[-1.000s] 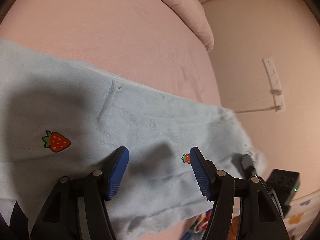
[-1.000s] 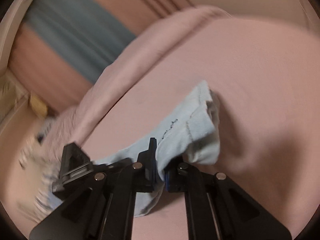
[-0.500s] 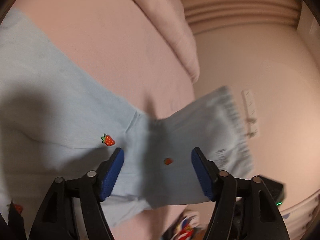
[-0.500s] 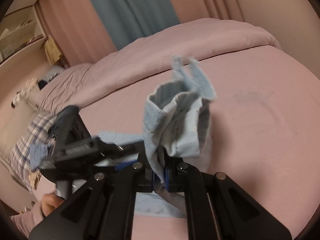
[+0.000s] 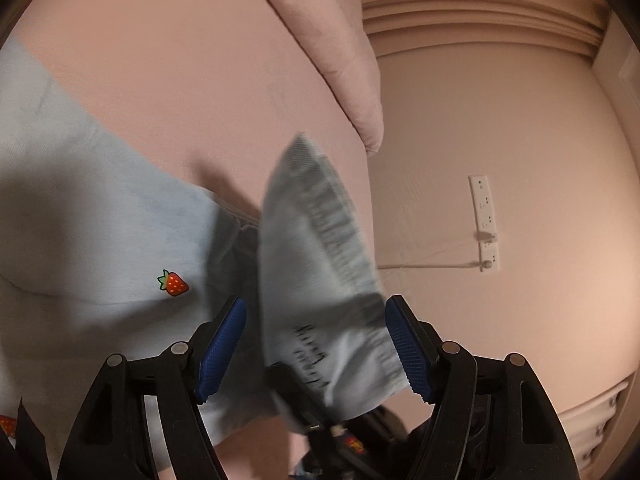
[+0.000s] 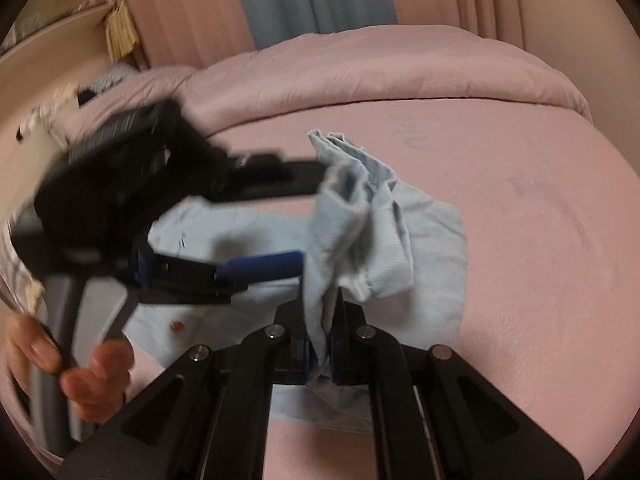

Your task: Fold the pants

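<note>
We've got the left wrist cam close over the pants (image 5: 100, 220), facing the wall; right wrist cam looks down across the bed (image 6: 520, 240). Both share the pants.

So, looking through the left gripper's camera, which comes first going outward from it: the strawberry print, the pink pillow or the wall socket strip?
From the left gripper:
1. Strawberry print, on the pants just left of the blue pads.
2. Pink pillow, farther up the bed.
3. Wall socket strip, right, beyond the bed.

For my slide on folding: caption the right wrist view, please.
Right gripper pinches the pale blue pants and carries the bunched end above the pink bed.
</note>
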Motion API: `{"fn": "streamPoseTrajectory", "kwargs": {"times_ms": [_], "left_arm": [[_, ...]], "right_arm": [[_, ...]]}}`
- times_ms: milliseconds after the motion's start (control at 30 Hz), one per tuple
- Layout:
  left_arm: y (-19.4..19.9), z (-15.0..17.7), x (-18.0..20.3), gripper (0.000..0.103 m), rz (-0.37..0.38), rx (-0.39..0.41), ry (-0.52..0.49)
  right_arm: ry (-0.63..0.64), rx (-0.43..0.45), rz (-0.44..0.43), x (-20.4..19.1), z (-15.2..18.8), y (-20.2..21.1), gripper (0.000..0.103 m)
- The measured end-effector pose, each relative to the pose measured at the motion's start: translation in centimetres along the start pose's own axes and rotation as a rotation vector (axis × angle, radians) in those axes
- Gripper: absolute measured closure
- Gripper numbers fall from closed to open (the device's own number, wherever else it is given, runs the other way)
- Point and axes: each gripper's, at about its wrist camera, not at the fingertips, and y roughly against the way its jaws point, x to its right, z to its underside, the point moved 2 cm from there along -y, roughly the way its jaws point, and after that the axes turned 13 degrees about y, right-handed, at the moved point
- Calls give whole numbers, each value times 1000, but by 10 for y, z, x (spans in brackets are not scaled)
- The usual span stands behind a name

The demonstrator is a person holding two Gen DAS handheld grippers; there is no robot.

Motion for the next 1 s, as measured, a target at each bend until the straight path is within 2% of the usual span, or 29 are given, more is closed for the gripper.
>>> {"fn": "streamPoseTrajectory", "kwargs": {"times_ms": [67,233,400,433,467,500,533,567,600,667,733,800,833,867,933,1000], "left_arm": [[6,-2,-3,32,4,2,5],[13,1,-7,23,-8,7,5],[0,2,-21,24,-155,-29,-2],[-2,2,-26,27,-182,-26,9],[-2,2,-30,35,-196,-13,17],[-2,2,-31,49,-202,-7,19],[-2,2,-32,56,-207,-3,14],[-2,2,-31,70,-214,0,3],[-2,3,-29,75,-229,1,-15],[-1,5,-25,81,-266,17,-49],[2,5,-20,84,-246,27,-57],[10,4,-17,84,-203,36,-66],[14,4,-18,84,-192,36,-72],[16,4,-19,84,-182,24,-76],[22,4,-24,84,-159,4,-66],[28,3,-30,82,-132,-1,-45]], "right_arm": [[41,-13,15,-5,4,-6,96],[124,-53,41,-15,15,-21,95],[244,-15,104,-30,20,-20,93],[260,-9,114,-32,21,-19,93],[277,-7,125,-32,23,-19,92],[291,-5,133,-33,25,-19,92],[301,-8,138,-33,26,-19,92],[312,-18,143,-34,28,-21,92],[316,-28,145,-33,30,-22,92],[312,-30,135,-32,31,-23,89],[315,-18,131,-31,32,-21,87],[299,1,125,-27,31,-16,78],[281,9,113,-25,33,-13,68],[251,29,91,-19,33,-6,61],[204,58,47,-11,34,2,54],[112,76,-69,-2,31,9,54]]}}
